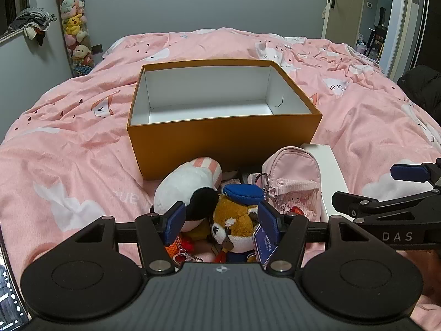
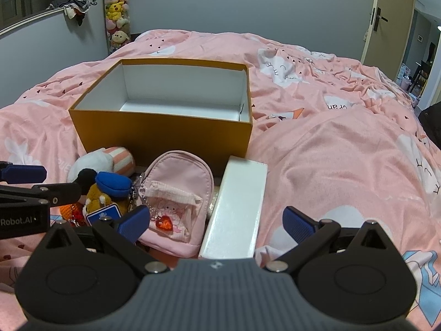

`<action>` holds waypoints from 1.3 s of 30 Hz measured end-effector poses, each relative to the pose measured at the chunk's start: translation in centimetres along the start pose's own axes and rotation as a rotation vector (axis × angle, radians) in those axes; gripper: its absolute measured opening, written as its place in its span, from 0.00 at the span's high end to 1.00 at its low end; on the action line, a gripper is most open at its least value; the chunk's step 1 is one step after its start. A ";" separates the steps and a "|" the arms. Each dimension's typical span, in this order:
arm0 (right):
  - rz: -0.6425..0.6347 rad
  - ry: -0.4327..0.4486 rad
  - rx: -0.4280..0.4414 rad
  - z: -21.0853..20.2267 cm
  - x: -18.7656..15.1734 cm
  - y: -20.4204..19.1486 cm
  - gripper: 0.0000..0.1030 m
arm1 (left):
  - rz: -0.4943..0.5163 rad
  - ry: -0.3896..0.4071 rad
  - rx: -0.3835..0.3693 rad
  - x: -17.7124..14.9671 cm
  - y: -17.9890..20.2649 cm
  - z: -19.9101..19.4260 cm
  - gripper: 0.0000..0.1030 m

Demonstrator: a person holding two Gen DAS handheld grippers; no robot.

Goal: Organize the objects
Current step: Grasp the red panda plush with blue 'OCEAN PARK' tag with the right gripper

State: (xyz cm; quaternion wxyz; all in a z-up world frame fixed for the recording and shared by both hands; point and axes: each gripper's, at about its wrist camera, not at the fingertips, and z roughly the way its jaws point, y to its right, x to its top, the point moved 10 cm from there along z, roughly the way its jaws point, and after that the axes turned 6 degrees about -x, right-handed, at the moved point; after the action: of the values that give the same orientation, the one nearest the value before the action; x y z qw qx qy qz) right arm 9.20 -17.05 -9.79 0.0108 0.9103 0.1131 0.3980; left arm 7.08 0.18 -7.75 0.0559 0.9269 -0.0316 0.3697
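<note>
Between the fingers of the left gripper (image 1: 219,220), jaws partly open and closed on nothing, sits the red-panda plush (image 1: 234,226) with its blue cap; the right gripper (image 2: 216,222) hangs wide open and unloaded over the near end of the white box (image 2: 237,207). Just beyond lie the pink mini backpack (image 2: 179,195) and the black-and-white plush (image 1: 187,190), all clustered against the front wall of the orange box (image 1: 220,149), whose visible interior is bare on the pink duvet (image 1: 69,151). Judgement: sorting not yet started, every item still to go in.
</note>
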 end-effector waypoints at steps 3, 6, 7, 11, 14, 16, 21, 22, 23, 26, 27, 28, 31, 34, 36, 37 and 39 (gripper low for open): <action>0.001 -0.003 0.000 0.1 0.0 0.0 0.01 | 0.000 -0.004 -0.006 -0.1 0.0 0.1 0.31; 0.001 -0.002 0.000 0.1 0.0 0.0 0.01 | -0.001 -0.008 -0.012 -0.2 0.0 0.1 0.31; 0.001 -0.002 0.000 0.1 0.0 0.0 0.01 | -0.002 -0.007 -0.013 -0.2 0.0 0.1 0.31; 0.003 -0.006 0.001 0.1 0.0 0.0 0.01 | -0.007 -0.012 -0.027 -0.2 -0.1 0.1 0.36; 0.007 -0.010 0.003 0.2 -0.1 0.1 0.01 | -0.024 -0.015 -0.051 -0.3 -0.2 0.0 0.37; 0.011 -0.012 0.006 0.2 -0.1 0.1 0.01 | -0.044 -0.020 -0.062 -0.4 -0.4 -0.1 0.39; 0.028 -0.020 0.024 0.3 -0.3 0.2 0.01 | -0.104 -0.044 -0.072 -0.7 -1.6 0.0 0.53; 0.033 -0.022 0.028 0.4 -0.3 0.2 0.01 | -0.117 -0.050 -0.076 -0.8 -1.8 0.1 0.56; 0.038 -0.026 0.032 0.4 -0.4 0.2 0.01 | -0.127 -0.059 -0.084 -0.9 -2.0 0.2 0.60; 0.047 -0.038 0.039 0.7 -0.6 0.2 0.11 | -0.133 -0.085 -0.130 -1.1 -1.8 0.5 0.64; 0.047 -0.046 0.043 0.8 -0.7 0.2 0.18 | -0.133 -0.093 -0.143 -1.1 -1.6 0.7 0.64; 0.046 -0.056 0.049 1.0 -0.8 0.1 0.22 | -0.129 -0.102 -0.155 -1.2 -1.4 0.8 0.64; 0.046 -0.092 0.075 1.7 -1.2 -0.3 0.37 | -0.112 -0.124 -0.176 -1.4 -0.8 1.4 0.62; 0.046 -0.122 0.101 2.4 -1.4 -0.6 0.45 | -0.104 -0.147 -0.192 -1.7 -0.5 2.1 0.52; 0.032 -0.133 0.118 2.9 -1.4 -1.0 0.46 | -0.109 -0.150 -0.192 -1.7 -0.7 2.3 0.51; 0.024 -0.135 0.128 3.0 -1.3 -1.2 0.46 | -0.113 -0.149 -0.190 -1.6 -0.9 2.3 0.51; 0.007 -0.129 0.167 3.1 -1.0 -2.1 0.47 | -0.116 -0.153 -0.193 -1.4 -1.3 2.4 0.51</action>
State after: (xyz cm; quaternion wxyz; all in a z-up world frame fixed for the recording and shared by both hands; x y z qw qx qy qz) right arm 10.35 -15.04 -12.87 -0.0594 0.9321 0.1419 0.3278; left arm 7.85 1.20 -10.50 0.1634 0.9431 -0.0174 0.2892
